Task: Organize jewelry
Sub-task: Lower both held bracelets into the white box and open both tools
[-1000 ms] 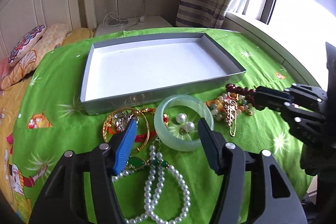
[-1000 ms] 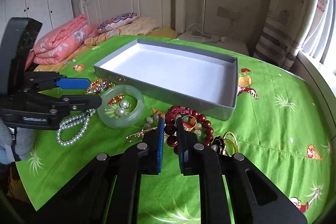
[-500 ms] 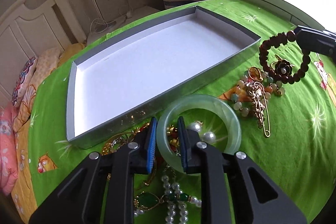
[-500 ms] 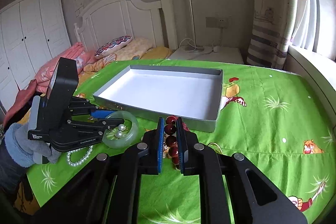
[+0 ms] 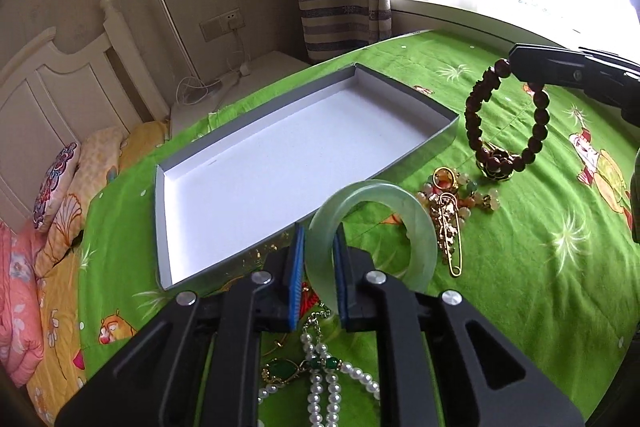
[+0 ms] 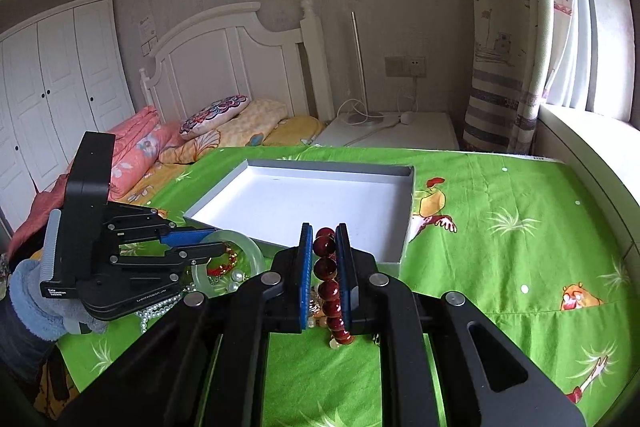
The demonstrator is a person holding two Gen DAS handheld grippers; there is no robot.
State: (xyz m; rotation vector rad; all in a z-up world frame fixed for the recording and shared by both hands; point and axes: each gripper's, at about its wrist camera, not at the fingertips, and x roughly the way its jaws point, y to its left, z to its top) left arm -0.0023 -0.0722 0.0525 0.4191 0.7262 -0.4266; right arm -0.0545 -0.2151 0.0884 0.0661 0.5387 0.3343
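My left gripper (image 5: 319, 239) is shut on a pale green jade bangle (image 5: 416, 223) and holds it tilted above the green bedspread, just in front of the empty grey tray (image 5: 192, 277). My right gripper (image 6: 324, 239) is shut on a dark red bead bracelet (image 6: 326, 269), which hangs below it in the air. In the left wrist view the bracelet (image 5: 474, 123) dangles to the right of the tray. The left gripper (image 6: 200, 241) with the bangle (image 6: 254, 255) shows at left in the right wrist view, near the tray (image 6: 406, 227).
Loose jewelry lies on the bedspread: a pearl necklace (image 5: 320, 387) with green stones, a gold pin (image 5: 452, 239), mixed beads (image 5: 460, 191) and a gold-and-black piece (image 5: 496, 173). Pillows (image 6: 212, 117), a headboard (image 6: 224, 63) and a nightstand (image 6: 392, 133) stand beyond.
My left gripper closed on the bangle and lifted it off the bedspread. My right gripper raised the red bead bracelet higher, so it now hangs free.
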